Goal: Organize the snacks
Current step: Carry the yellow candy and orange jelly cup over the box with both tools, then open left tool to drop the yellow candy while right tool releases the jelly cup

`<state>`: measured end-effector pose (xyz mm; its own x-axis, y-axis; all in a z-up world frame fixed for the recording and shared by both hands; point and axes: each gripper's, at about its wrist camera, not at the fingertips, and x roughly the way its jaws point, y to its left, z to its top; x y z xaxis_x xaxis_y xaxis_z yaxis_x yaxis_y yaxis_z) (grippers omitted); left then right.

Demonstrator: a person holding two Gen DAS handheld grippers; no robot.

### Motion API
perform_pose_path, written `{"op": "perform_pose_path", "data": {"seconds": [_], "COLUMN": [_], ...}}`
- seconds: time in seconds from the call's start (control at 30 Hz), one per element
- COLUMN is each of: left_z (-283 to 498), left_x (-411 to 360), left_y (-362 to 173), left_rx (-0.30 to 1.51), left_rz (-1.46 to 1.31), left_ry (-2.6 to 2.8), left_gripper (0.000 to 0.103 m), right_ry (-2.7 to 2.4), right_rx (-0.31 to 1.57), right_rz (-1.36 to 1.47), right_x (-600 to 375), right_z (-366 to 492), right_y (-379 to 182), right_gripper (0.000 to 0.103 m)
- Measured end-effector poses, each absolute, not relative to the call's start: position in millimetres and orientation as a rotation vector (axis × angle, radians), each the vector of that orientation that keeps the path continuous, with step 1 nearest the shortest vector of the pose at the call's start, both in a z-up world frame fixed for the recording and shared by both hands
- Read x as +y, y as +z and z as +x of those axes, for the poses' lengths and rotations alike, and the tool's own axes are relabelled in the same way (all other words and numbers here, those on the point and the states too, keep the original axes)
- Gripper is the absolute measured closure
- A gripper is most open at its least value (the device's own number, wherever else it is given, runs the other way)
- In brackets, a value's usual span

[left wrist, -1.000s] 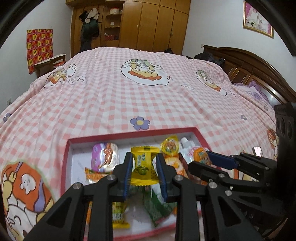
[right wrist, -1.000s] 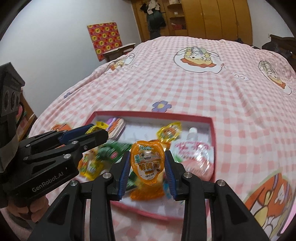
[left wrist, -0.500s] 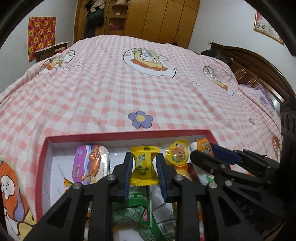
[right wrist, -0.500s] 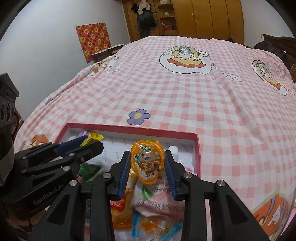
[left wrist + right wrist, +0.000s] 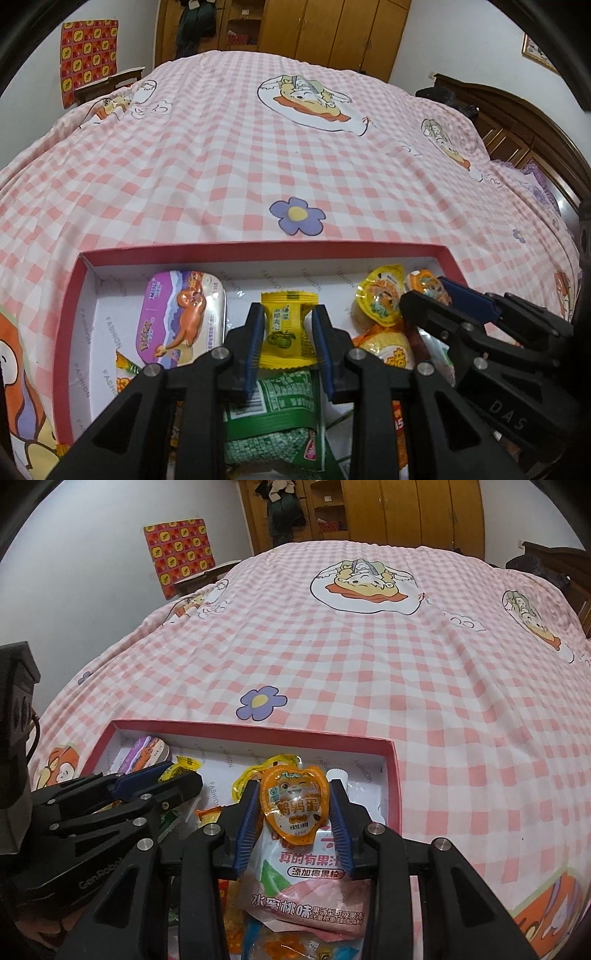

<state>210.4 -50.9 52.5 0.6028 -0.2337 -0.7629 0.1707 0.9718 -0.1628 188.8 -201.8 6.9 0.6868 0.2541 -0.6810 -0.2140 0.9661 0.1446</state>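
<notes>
Beneath both tongs [image 5: 288, 328] [image 5: 294, 805], snacks [image 5: 273, 417] lie hidden.

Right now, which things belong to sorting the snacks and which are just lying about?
Job: yellow candy in left tongs; orange egg pack in right tongs; red box.
Lying about: checked bedspread; wardrobe; wall poster.

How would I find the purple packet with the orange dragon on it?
Look at the red-edged box lying on the pink checked bedspread. The purple packet lies flat in its far left corner, left of the left gripper. It is the only purple, round-cornered pack there.
</notes>
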Motion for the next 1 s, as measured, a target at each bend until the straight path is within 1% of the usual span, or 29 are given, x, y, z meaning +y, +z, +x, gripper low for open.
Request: {"op": "perform_pose_path", "data": {"seconds": [0.6, 0.73, 0.83, 0.9, 1.0], "left_z": [211.5, 212.2, 212.3, 210.9, 207.4], "left_x": [-49.0, -48.4, -48.6, -48.9, -48.8], "left_y": [50.3, 49.3, 49.9, 51.2, 54.1], "left_rx": [0.908, 0.912, 0.911, 0.906, 0.902], "left_rz": [-0.093, -0.093, -0.087, -0.080, -0.074], "left_ry": [-0.228, -0.225, -0.229, -0.228, -0.223], "left_gripper": [0.076, 0.074, 0.068, 0.065, 0.059], "right_ry": [0.260, 0.260, 0.261, 0.263, 0.275], "right_rx": [0.767, 0.766, 0.765, 0.763, 0.765], "right_rz": [0.054, 0.054, 0.056, 0.059, 0.074], "right_x": [-202.5, -202.4, -202.8, -203.1, -204.3], "right_z": [189.4, 189.4, 189.7, 189.8, 188.8], "right_y": [6.0, 5.7, 5.9, 6.1, 7.5], "right_gripper": [0.065, 0.065, 0.065, 0.064, 0.052]}}
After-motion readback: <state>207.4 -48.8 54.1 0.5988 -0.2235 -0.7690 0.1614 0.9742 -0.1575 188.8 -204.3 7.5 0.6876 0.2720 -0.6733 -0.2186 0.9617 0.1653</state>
